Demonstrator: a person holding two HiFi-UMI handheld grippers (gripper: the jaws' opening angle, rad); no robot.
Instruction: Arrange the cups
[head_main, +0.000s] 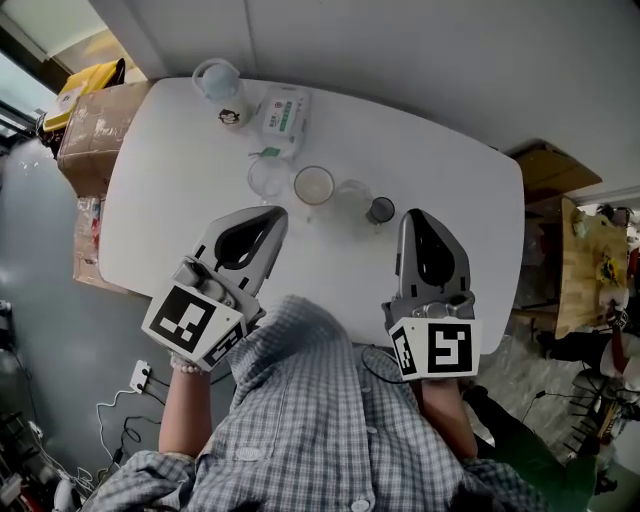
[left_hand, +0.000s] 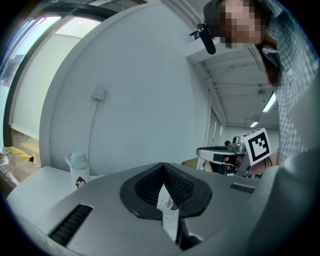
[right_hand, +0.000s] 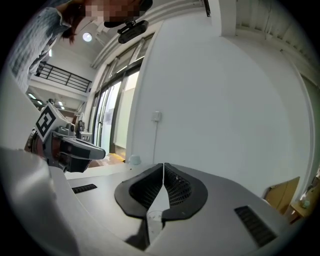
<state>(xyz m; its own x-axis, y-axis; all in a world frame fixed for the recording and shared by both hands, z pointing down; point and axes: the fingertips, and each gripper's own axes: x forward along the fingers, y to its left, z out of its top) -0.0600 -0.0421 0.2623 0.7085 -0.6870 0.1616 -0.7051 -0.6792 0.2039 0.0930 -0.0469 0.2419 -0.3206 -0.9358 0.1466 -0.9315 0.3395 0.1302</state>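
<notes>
Both grippers are clenched and empty. The left gripper (head_main: 277, 213) has its jaws pressed together with nothing between them, and the right gripper (head_main: 412, 216) is the same. Both hover above the white table (head_main: 455, 165), on the person's side of the cream-lined cup (head_main: 314, 185).

Just left of that cup stands a clear glass cup (head_main: 267, 178). To its right is a second clear glass (head_main: 352, 195), then a small dark cup (head_main: 381, 210). A penguin-print bottle (head_main: 222, 95) and a wipes pack (head_main: 284, 113) lie beyond it.

The four cups form a loose, uneven line. Tidying looks unfinished, or perhaps hardly begun.

All seem upright with mouths up and long axes vertical, though the clear ones are faint.
</notes>
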